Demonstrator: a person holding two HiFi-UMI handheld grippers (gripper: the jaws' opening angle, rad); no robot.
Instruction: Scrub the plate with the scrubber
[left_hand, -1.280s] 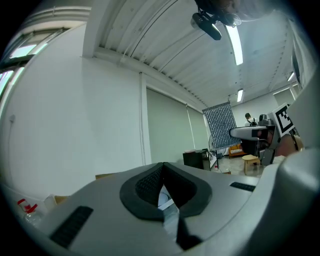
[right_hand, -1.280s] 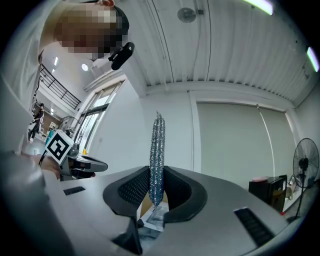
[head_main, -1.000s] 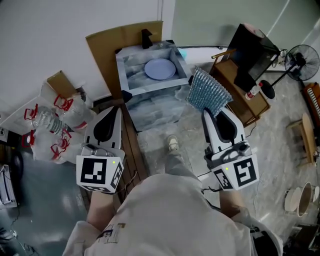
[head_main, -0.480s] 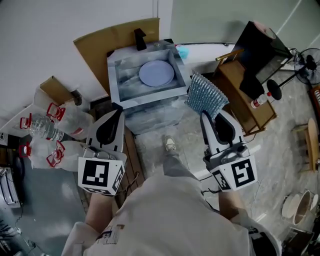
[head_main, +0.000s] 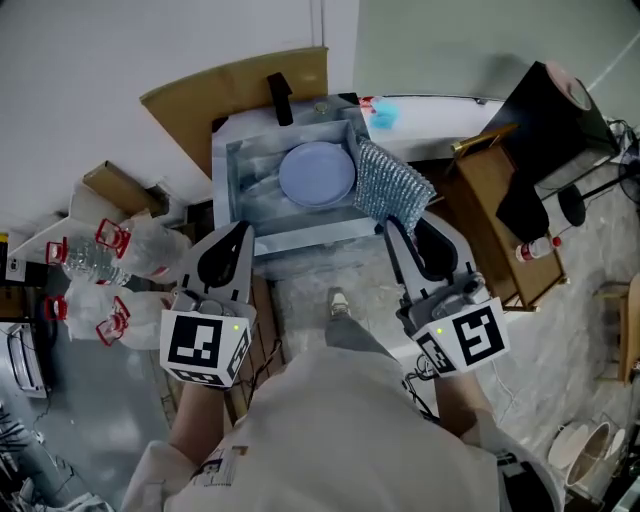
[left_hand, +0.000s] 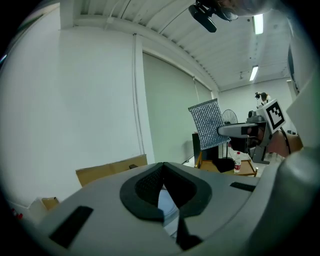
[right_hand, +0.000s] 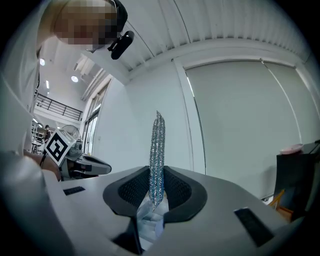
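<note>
A pale blue plate (head_main: 317, 173) lies in a marbled grey basin (head_main: 236, 182) ahead of me in the head view. My right gripper (head_main: 398, 220) is shut on a flat silver mesh scrubber (head_main: 392, 186), which reaches over the basin's right rim beside the plate. In the right gripper view the scrubber (right_hand: 157, 155) stands edge-on between the pads. My left gripper (head_main: 240, 229) is shut with nothing in it, just short of the basin's near left corner. In the left gripper view its pads (left_hand: 161, 186) meet, and the scrubber (left_hand: 206, 123) shows at the right.
A cardboard sheet (head_main: 230, 92) leans behind the basin. Clear bottles with red handles (head_main: 105, 270) lie on the floor at the left. A wooden stand (head_main: 500, 200) with a black box (head_main: 555, 135) is at the right. A white wall is behind.
Both grippers have moved forward toward the basin. The scrubber, earlier off to the right of the basin, now overlaps its right rim next to the plate.
</note>
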